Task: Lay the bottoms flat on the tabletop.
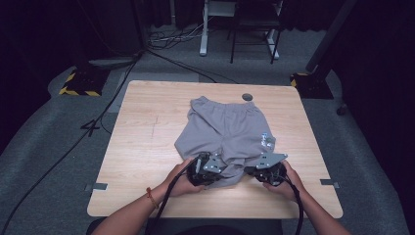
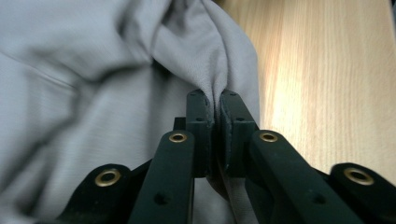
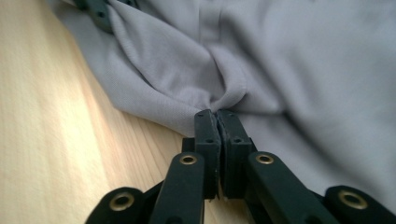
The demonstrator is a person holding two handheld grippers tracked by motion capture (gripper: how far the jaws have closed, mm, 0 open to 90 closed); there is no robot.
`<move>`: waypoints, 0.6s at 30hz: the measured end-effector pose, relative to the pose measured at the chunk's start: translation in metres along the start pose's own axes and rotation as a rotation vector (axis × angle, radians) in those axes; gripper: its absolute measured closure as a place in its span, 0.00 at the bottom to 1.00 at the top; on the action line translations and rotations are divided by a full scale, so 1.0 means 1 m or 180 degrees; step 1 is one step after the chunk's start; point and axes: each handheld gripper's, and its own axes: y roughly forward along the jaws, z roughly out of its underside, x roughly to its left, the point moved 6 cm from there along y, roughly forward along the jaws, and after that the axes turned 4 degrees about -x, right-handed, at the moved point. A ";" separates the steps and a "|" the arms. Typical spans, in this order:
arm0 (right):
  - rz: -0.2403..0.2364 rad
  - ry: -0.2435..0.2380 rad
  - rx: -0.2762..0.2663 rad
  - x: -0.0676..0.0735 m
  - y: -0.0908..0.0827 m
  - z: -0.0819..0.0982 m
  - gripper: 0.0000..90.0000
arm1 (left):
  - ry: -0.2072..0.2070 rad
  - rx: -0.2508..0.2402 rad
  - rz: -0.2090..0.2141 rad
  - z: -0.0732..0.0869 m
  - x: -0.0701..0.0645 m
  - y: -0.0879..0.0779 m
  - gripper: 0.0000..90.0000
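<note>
- The grey shorts (image 1: 225, 137) lie spread on the middle of the wooden counter (image 1: 142, 147), waistband at the far side, leg hems toward the person
- The left gripper (image 1: 211, 169) sits at the near left hem; in the left gripper view its jaws are pressed together on a pinched ridge of the cloth (image 2: 205, 56)
- A small white printed mark (image 1: 266, 142) shows on the leg toward the right
- The right gripper (image 1: 254, 171) sits at the near right hem, jaws likewise clamped on a gathered fold (image 3: 224, 88)
- The fabric looks thin, light and limp, so it will likely sag and bunch between the two grips; hems or waistband corners seem the surest places to take hold, with a full fold between the pads
</note>
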 end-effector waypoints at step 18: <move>0.0871 0.0286 -0.0183 -0.130 0.026 -0.083 0.96 | -0.0704 -0.0222 -0.0626 -0.052 0.149 -0.019 0.89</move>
